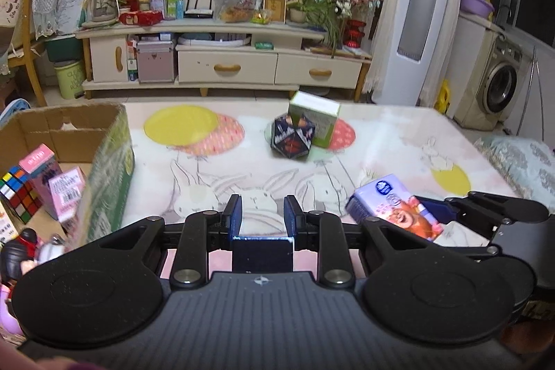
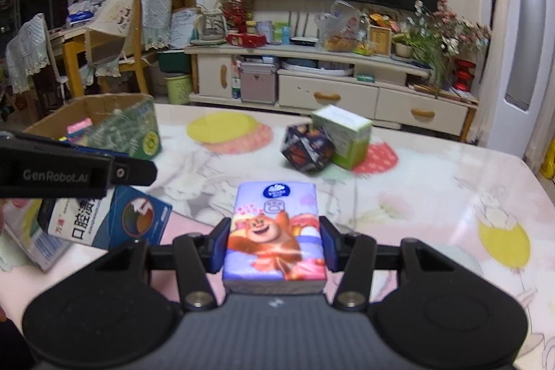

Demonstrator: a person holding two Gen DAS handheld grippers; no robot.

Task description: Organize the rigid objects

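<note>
My left gripper [image 1: 263, 210] is shut on a thin dark blue box [image 1: 262, 252], whose top edge shows between the blue pads. In the right wrist view that blue box [image 2: 114, 221] with white lettering hangs under the left gripper, above the table. My right gripper [image 2: 274, 224] is shut on a purple tissue pack [image 2: 274, 207] printed with a cartoon bear, held off the table. The same tissue pack [image 1: 392, 210] shows at the right of the left wrist view. A dark faceted puzzle [image 1: 293, 136] leans on a green-and-white box [image 1: 317, 117] mid-table.
An open cardboard box [image 1: 104, 141] at the table's left holds a Rubik's cube [image 1: 19, 193] and pink boxes [image 1: 66, 193]. A small figurine [image 1: 24, 245] lies near it. A rabbit-print cloth [image 1: 208, 169] covers the table. A cushion [image 1: 520, 162] is on the right, a TV stand [image 1: 225, 61] beyond.
</note>
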